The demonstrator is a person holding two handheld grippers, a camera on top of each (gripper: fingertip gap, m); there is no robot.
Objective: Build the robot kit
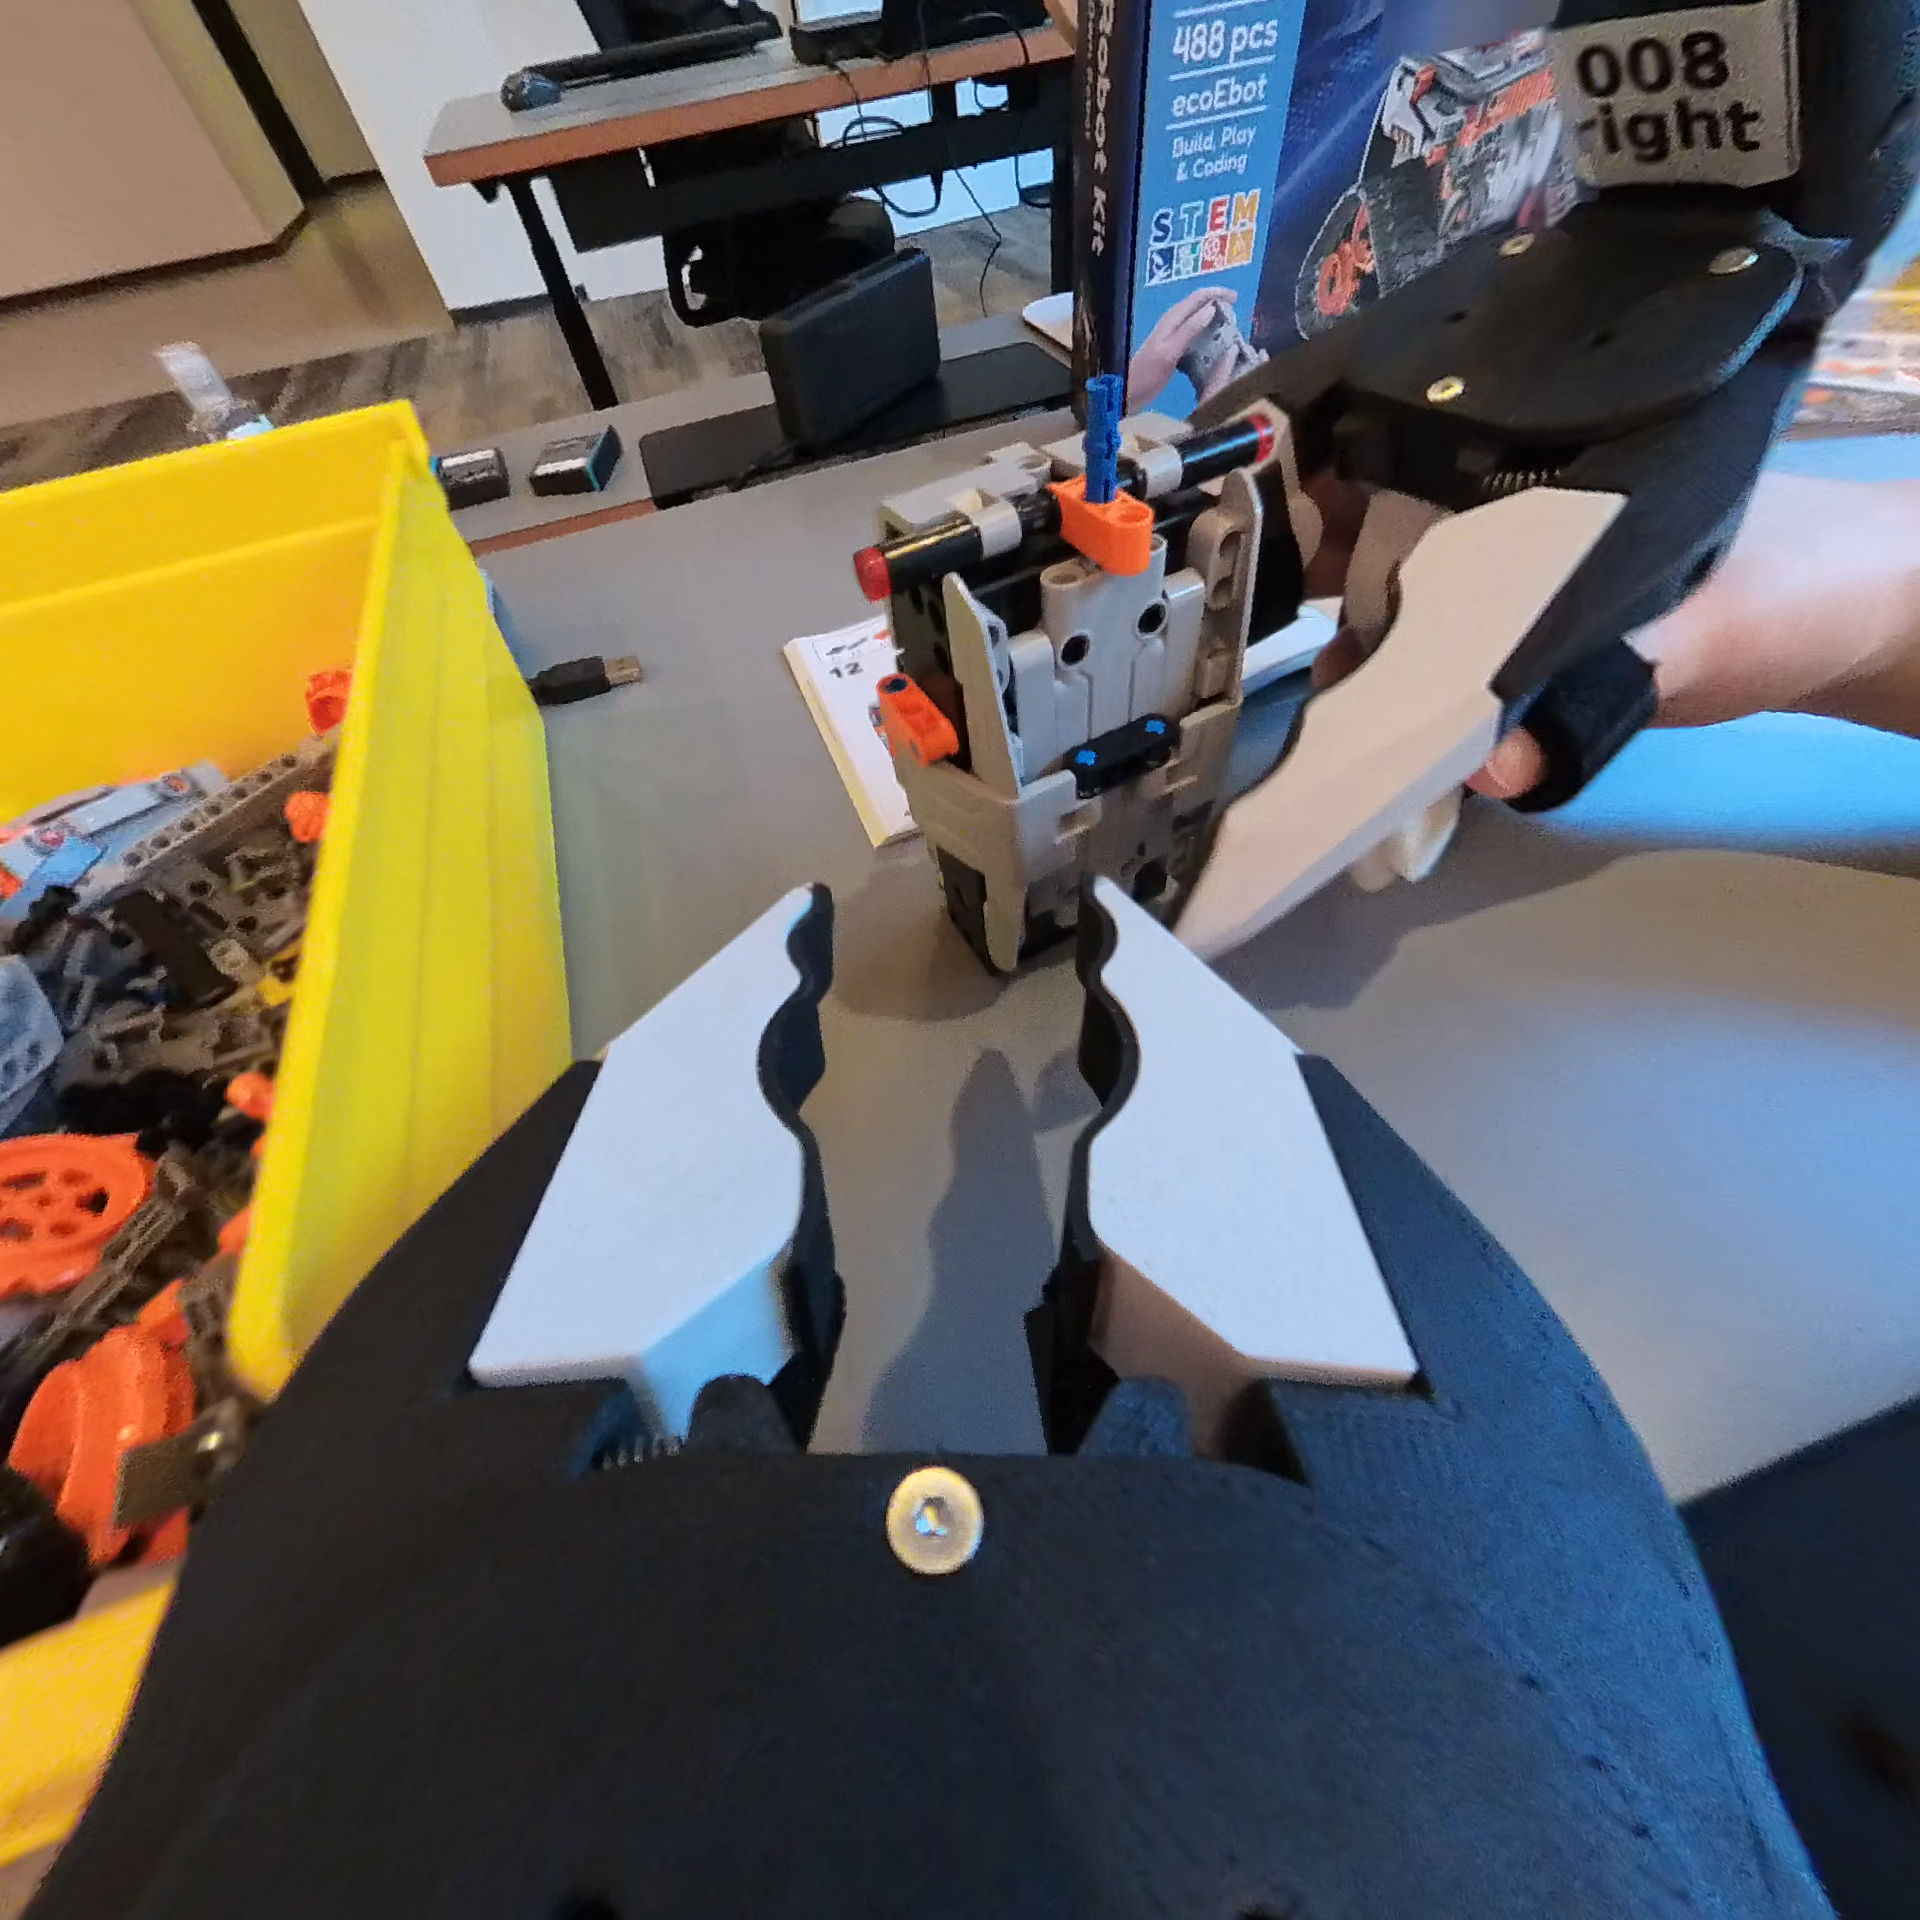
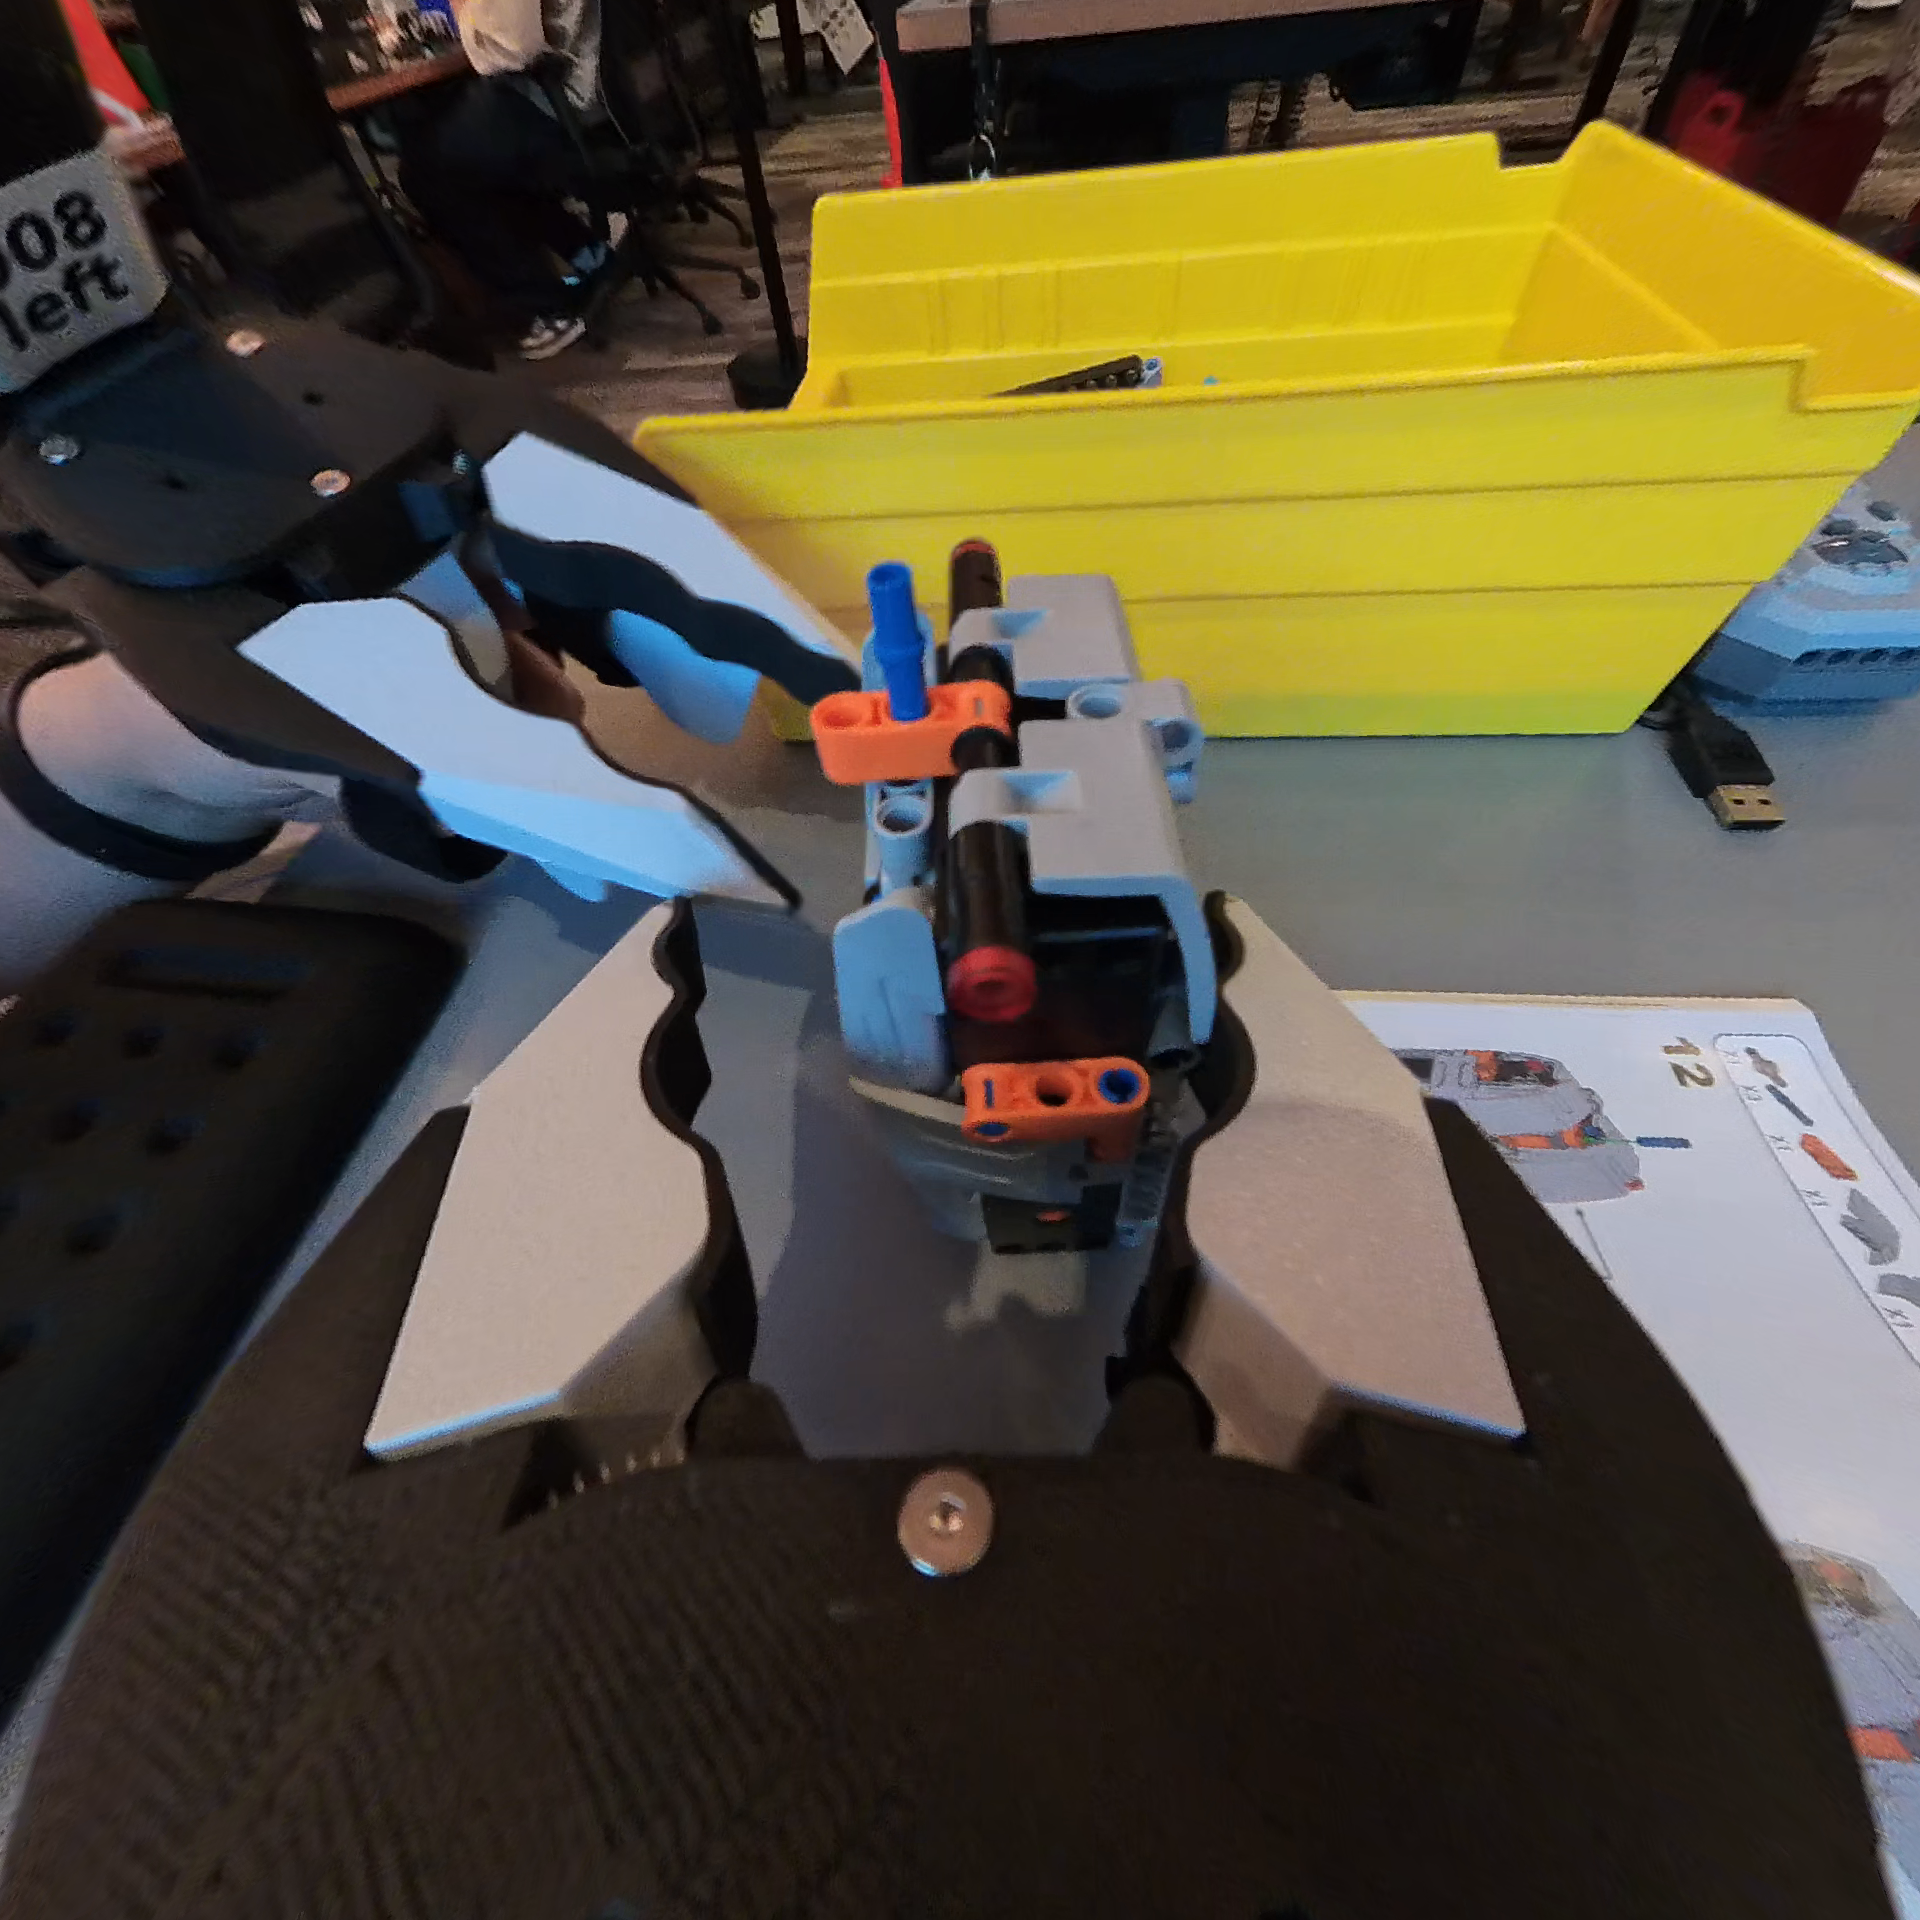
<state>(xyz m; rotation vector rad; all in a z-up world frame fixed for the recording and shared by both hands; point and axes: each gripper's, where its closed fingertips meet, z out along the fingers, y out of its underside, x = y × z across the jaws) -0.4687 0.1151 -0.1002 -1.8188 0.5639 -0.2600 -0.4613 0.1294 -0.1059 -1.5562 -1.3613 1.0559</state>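
Observation:
A grey, black and orange brick assembly [image 1: 1070, 717] stands upright on the grey table [image 1: 1507, 1143]. A black axle with red ends [image 2: 982, 862] crosses its top. An orange connector [image 2: 904, 727] there holds an upright blue pin [image 2: 896, 639]. My right gripper [image 2: 951, 920] is open and straddles the assembly [image 2: 1039, 1039]; its right finger [image 2: 1299, 1143] touches the assembly and a gap shows on the left. My left gripper [image 1: 961, 914] is open and empty, its tips just short of the assembly's base. In the right wrist view its tips [image 2: 821, 779] sit next to the orange connector.
A yellow bin [image 1: 416, 831] with several loose bricks stands left of the assembly, also in the right wrist view [image 2: 1351, 540]. An instruction booklet [image 2: 1662, 1195], a USB plug [image 2: 1730, 790], a grey-blue controller [image 2: 1849, 613] and the kit box [image 1: 1247, 187] lie around. A gloved hand [image 1: 1662, 675] holds the right gripper. Less than 4 cm separates the two grippers' tips.

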